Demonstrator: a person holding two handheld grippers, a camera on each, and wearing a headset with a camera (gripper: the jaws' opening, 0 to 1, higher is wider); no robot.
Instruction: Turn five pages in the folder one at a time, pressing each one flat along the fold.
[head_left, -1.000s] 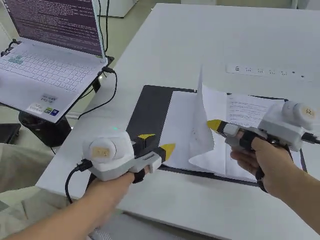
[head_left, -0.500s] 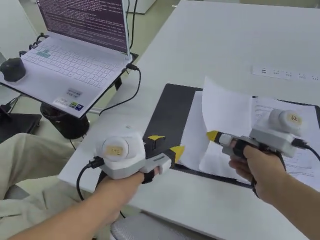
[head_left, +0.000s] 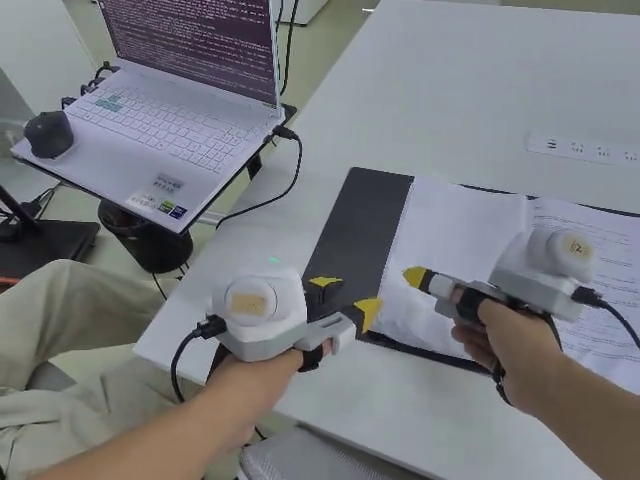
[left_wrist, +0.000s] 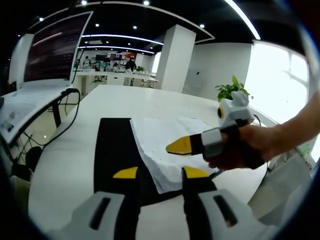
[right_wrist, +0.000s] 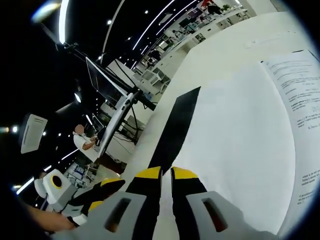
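- Tabletop (head_left: 470, 90): white. Carries the folder and a power strip.
- Laptop (head_left: 170, 110): white, open, on a stand left of the tabletop. The screen shows dense lines of text, too small to read. Stickers on the palm rest are illegible.
- Folder (head_left: 365, 230): black and lying open near the tabletop's front edge, with the inner left cover bare. It holds loose white sheets.
- Turned page (head_left: 460, 230): blank side up, lying on the folder's left half beside the bare cover. Half a second ago it stood curved in the air above the fold.
- Printed page (head_left: 590, 240): on the folder's right half, face up. Paragraphs of small print, not legible.
- Left gripper (head_left: 345, 298): at the folder's near left corner. Its yellow-tipped fingers are spread apart with nothing between them.
- Right gripper (head_left: 415, 277): over the turned page near its free edge. Its fingers are pressed close together with a thin white sliver between them. Whether the sheet is caught there cannot be told.
- Power strip (head_left: 585, 150): white, far side of the tabletop, well apart from the folder.
- Mouse (head_left: 48, 132): black, just left of the laptop.
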